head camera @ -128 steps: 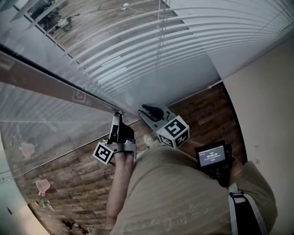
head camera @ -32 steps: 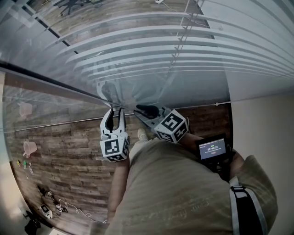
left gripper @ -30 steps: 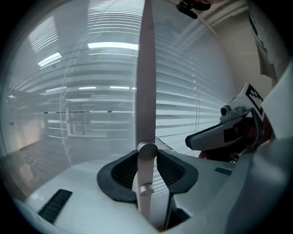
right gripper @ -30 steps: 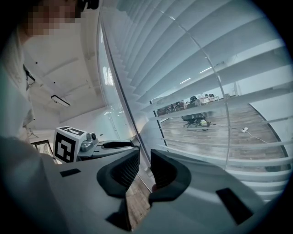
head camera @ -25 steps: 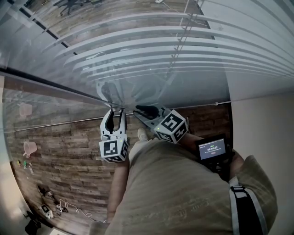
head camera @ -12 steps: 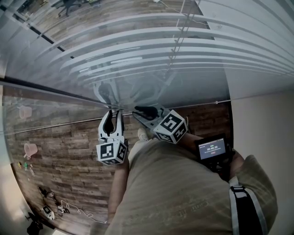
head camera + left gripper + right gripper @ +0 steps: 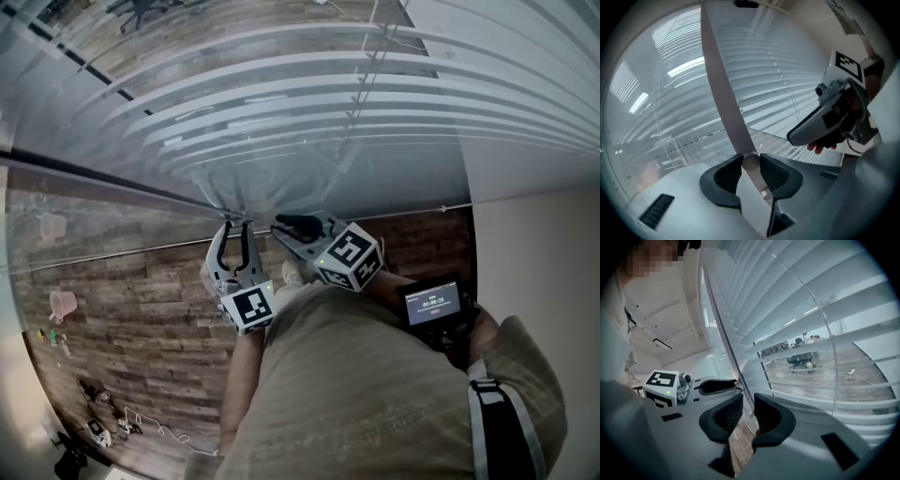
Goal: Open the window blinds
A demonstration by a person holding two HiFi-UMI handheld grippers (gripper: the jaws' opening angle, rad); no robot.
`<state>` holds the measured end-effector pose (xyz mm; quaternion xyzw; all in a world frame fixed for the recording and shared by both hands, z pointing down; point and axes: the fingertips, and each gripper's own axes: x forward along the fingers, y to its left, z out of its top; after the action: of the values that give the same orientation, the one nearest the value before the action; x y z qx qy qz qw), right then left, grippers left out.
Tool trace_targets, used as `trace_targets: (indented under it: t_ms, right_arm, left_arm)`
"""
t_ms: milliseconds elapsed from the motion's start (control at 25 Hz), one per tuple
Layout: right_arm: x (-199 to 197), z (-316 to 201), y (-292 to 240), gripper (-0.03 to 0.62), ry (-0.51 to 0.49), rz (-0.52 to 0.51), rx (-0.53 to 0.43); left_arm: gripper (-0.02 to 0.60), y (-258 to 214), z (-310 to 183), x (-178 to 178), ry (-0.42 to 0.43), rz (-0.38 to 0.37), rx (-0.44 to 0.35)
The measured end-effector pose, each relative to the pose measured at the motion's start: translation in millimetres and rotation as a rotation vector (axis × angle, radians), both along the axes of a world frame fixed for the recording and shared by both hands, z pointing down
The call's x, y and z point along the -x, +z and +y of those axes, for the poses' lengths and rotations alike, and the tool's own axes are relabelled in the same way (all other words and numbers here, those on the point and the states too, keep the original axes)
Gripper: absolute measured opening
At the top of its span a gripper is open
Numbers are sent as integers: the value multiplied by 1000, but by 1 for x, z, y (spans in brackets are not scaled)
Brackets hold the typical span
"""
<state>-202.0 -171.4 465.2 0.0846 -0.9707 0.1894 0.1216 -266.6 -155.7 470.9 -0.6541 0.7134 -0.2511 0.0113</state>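
White slatted window blinds (image 7: 328, 103) hang right in front of me, their slats tilted with gaps that show the room beyond (image 7: 801, 301). The pale tilt wand (image 7: 724, 93) runs down from the top, and its round end sits between the pads of my left gripper (image 7: 750, 161). Those jaws have just been closing and now press on the wand from both sides. In the head view the left gripper (image 7: 232, 228) points at the foot of the blinds. My right gripper (image 7: 298, 227) hovers just to its right, jaws (image 7: 746, 416) slightly apart with nothing between them.
A glass pane with a dark frame bar (image 7: 94, 183) stretches to the left. A plain wall (image 7: 534, 244) stands at the right. A small lit screen (image 7: 431, 305) hangs at the person's waist. Cups and small items (image 7: 61, 305) lie on the wooden floor at left.
The left gripper has rolled about its own axis, its marker cube swinging to the right, and its jaws have narrowed on the wand. The right gripper has kept still.
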Motion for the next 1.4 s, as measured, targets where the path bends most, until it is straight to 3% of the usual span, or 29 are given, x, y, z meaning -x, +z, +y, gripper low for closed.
trace_targets:
  t_ms: [80,160,240,280,480,560,720,800,880,920,960,1080,1160,1240,1400]
  right_arm:
    - [-1,-1,0,78,3,0,0]
    - [-1,-1,0,78,3,1,1]
    - [-2,-1,2,78,5,1,1]
    - [-2,-1,3,78,6,1,1]
    - [-7,-1,8,78,15,0,9]
    - [-8,0,10,78,17,-1,12]
    - [-9,1,11,78,15,-3,12]
    - [-9,0,12,78,16,-3,11]
    - [-10,0,12,78,20,-3,10]
    - [-10,-1,12,78,22,-2,10]
    - [-11,-2,12,78,24,-1,10]
    - [-12,-3,14,78,31,2,14]
    - [-11,-3,14,78,30,3,16]
    - [-11,-2,14,78,25,4,17]
    - [-10,-2,14,78,19,7,20]
  left_arm:
    - [138,3,0,1,1,-27,15]
    - [138,0,-3,1,20,53,16]
    - [213,4,-3,2,27,250,4]
    - [222,7,-1,2,25,369,-8]
    - [225,10,5,9,28,979,-155]
    - [225,12,3,15,11,1191,-217]
    - [215,12,-5,17,8,1520,-313]
    - [151,12,-8,16,5,1607,-334]
    - [137,13,-9,16,-2,1610,-321]
    - [137,13,-10,16,-7,1574,-301]
    - [137,13,-10,16,-13,1507,-276]
    - [137,11,-11,15,-27,1171,-195]
    - [137,10,-12,13,-30,998,-163]
    - [137,10,-13,11,-29,890,-143]
    - [137,9,-17,7,-19,748,-113]
